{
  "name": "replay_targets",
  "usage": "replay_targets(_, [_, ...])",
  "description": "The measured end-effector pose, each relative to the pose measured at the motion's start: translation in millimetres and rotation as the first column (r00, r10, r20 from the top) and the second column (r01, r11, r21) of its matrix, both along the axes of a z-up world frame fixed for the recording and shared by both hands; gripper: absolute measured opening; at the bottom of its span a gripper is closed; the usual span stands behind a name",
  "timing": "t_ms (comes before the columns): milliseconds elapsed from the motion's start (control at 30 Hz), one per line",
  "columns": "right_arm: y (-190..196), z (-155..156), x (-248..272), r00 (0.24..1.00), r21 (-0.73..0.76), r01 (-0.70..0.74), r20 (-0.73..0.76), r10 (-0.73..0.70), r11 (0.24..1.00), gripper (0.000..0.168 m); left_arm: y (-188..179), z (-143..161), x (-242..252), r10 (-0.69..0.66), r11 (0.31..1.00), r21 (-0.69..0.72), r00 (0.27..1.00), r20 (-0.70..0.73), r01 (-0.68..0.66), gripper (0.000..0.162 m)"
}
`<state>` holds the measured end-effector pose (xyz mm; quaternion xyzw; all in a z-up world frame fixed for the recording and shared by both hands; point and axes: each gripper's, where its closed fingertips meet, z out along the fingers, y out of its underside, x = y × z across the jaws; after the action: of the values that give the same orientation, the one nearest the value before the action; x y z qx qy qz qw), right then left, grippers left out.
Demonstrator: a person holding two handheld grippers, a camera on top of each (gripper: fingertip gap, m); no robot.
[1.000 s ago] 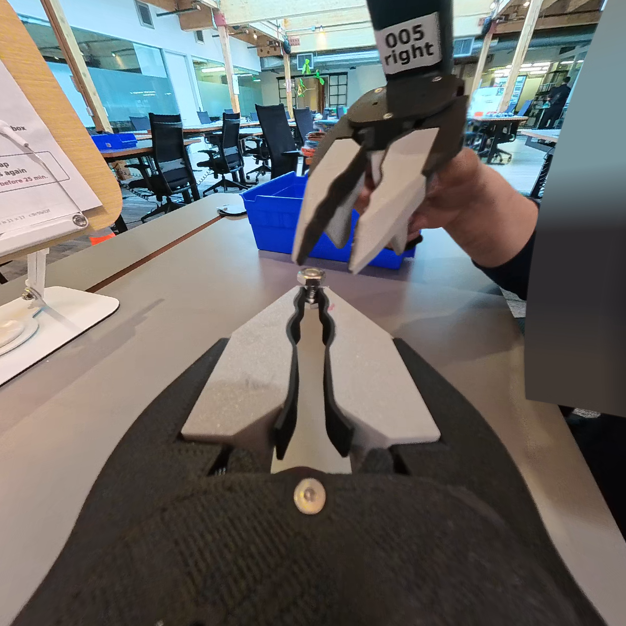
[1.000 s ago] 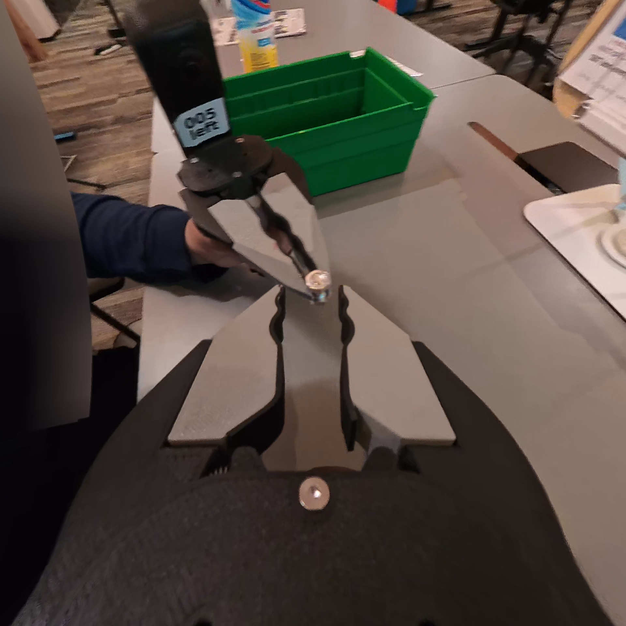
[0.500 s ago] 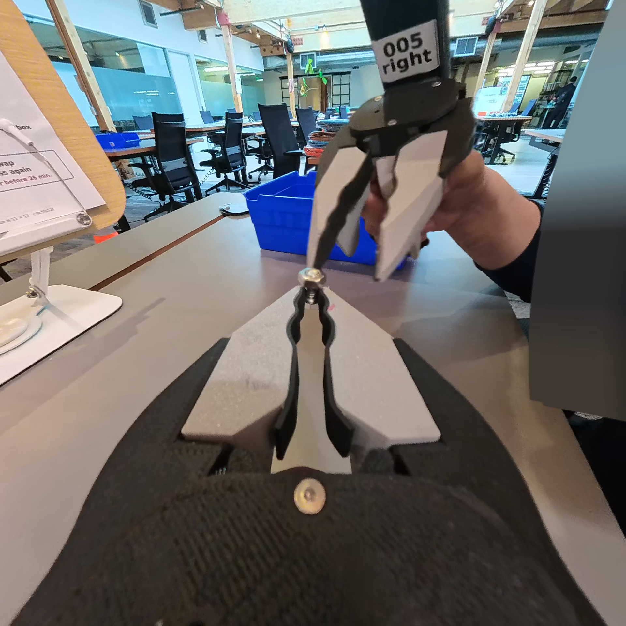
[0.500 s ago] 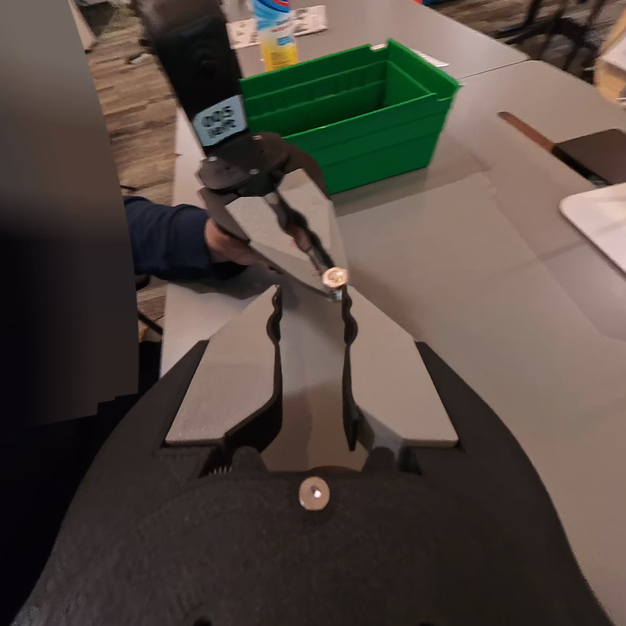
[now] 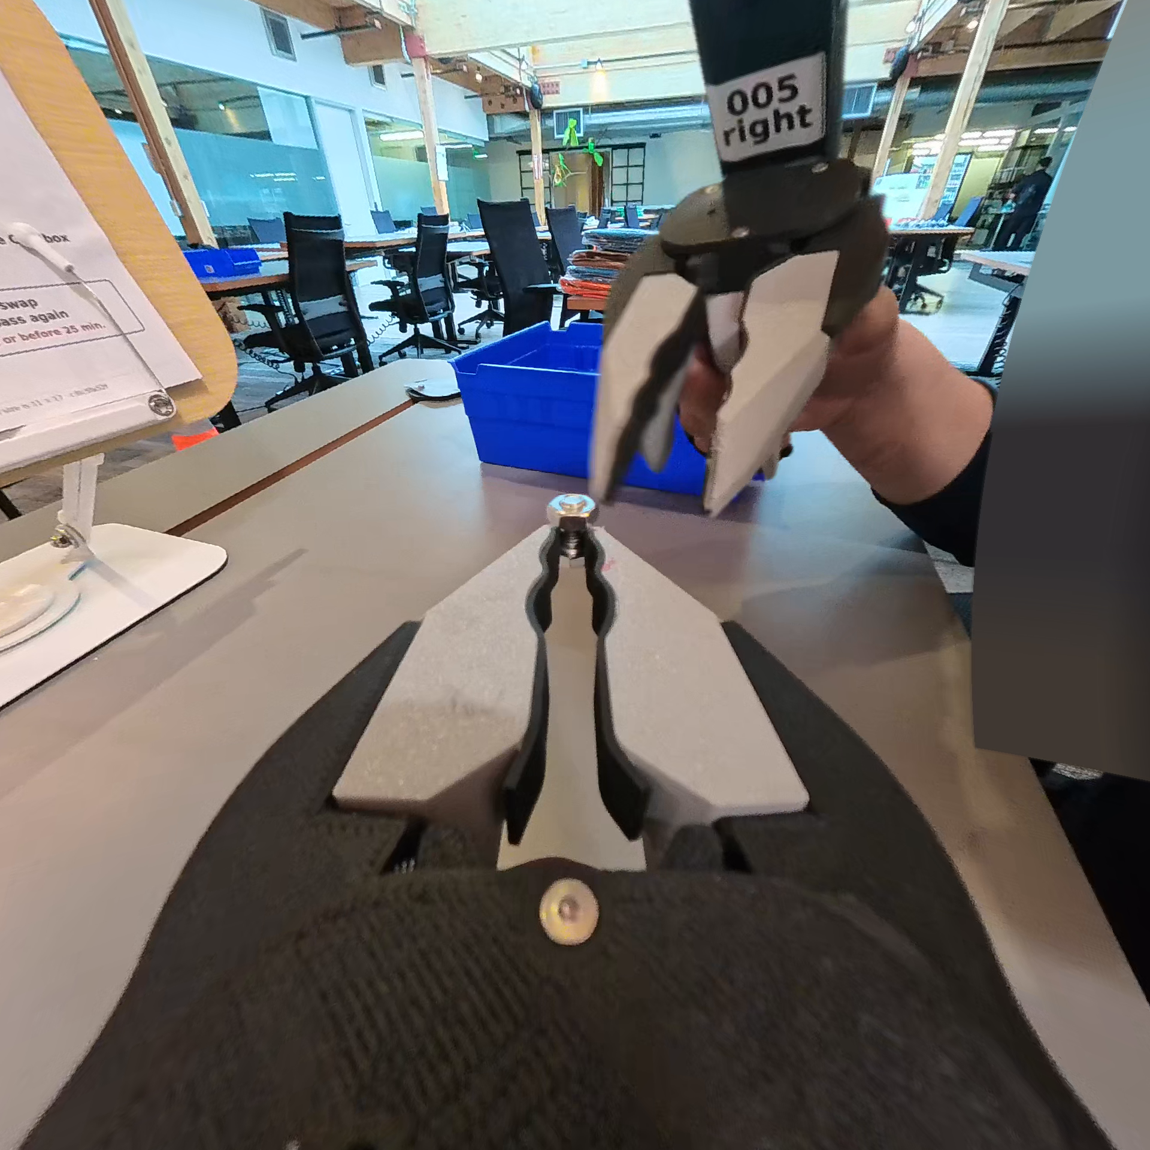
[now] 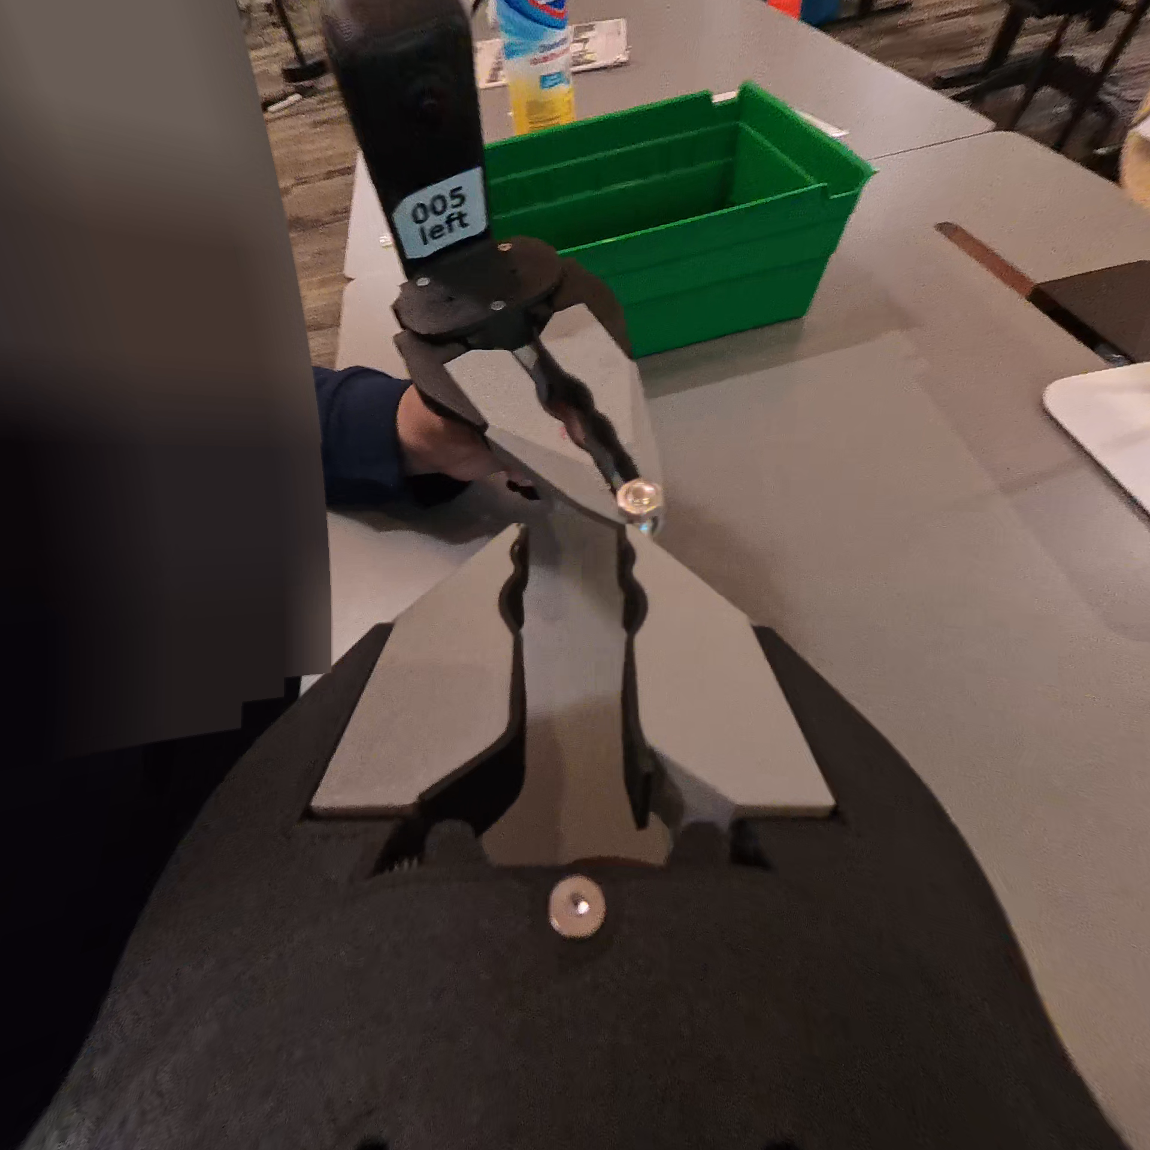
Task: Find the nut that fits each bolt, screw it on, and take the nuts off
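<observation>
Grey desk (image 5: 373, 560) under both tools, blue bin (image 5: 529, 398) beyond the left jaws, green bin (image 6: 684, 249) beyond the right jaws. Left gripper (image 5: 571, 547) has its jaws narrowed onto the bolt (image 5: 571, 540), pinching the shank at the very tips, probably to lock it against turning. Right gripper (image 5: 659, 491) hangs just above and beside it, jaws apart and empty, likely lining up to grab the nut (image 5: 571, 509). Bolt's long axis runs roughly upright, across the left jaws; the nut end points up toward the right jaws, with the nut sitting above the tips.
</observation>
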<state>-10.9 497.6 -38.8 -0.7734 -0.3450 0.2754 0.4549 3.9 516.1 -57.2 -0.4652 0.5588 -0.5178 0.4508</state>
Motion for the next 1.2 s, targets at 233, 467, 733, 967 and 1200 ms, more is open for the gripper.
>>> replay_targets(233, [-13,-2,-5,0.995,0.011,-0.097,0.024,0.097,0.995,0.019,-2,-1,1,0.002,1.000,0.018,1.000,-0.004,-0.002,0.005])
replay_targets(467, [15,-3,12,0.998,0.056,0.063,0.013,-0.064,0.996,0.027,-7,-4,2,-0.033,0.999,0.000,0.999,-0.023,0.033,0.005])
replay_targets(733, [12,-8,7,0.999,0.059,0.001,-0.046,0.001,0.998,0.015,-10,-7,2,-0.057,0.998,-0.016,0.998,-0.037,0.057,0.005])
replay_targets(967, [13,-22,5,0.997,0.029,-0.025,-0.069,0.027,0.999,0.010,-18,-19,6,-0.070,0.996,0.046,0.994,-0.089,0.074,0.005])
replay_targets(1200, [12,-26,8,0.996,0.023,-0.024,-0.083,0.026,0.999,0.016,-14,-14,6,-0.040,0.997,0.060,0.997,-0.065,0.044,0.005])
